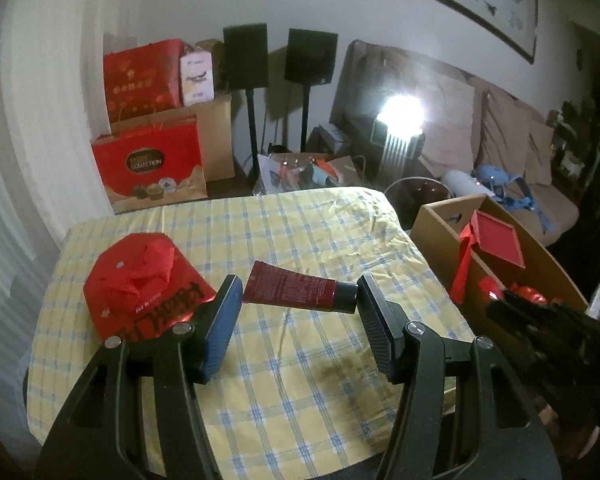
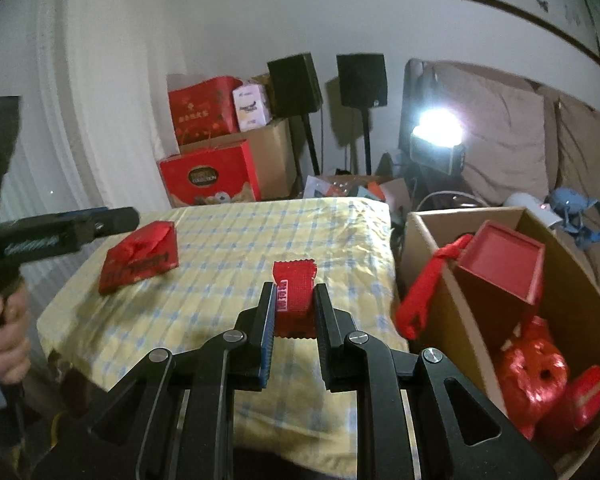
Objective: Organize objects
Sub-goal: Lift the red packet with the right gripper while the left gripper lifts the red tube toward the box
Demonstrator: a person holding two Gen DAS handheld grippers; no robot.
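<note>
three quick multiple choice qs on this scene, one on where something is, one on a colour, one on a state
1. Where is the red square box?
A. on the checked tablecloth
B. in the cardboard box beside the table
C. on the sofa

2. What colours are the tablecloth?
A. yellow with blue checks
B. plain green
C. black and white stripes

3. How do the right fingers stand?
A. wide open, nothing between them
B. shut on a spoon
C. shut on a red packet

Answers:
1 B, since the red square box leans inside the open cardboard box to the right of the table.
2 A, since the cloth is pale yellow crossed by blue lines.
3 C, since the right wrist view shows both pads pressed against the sides of the red packet.
</note>
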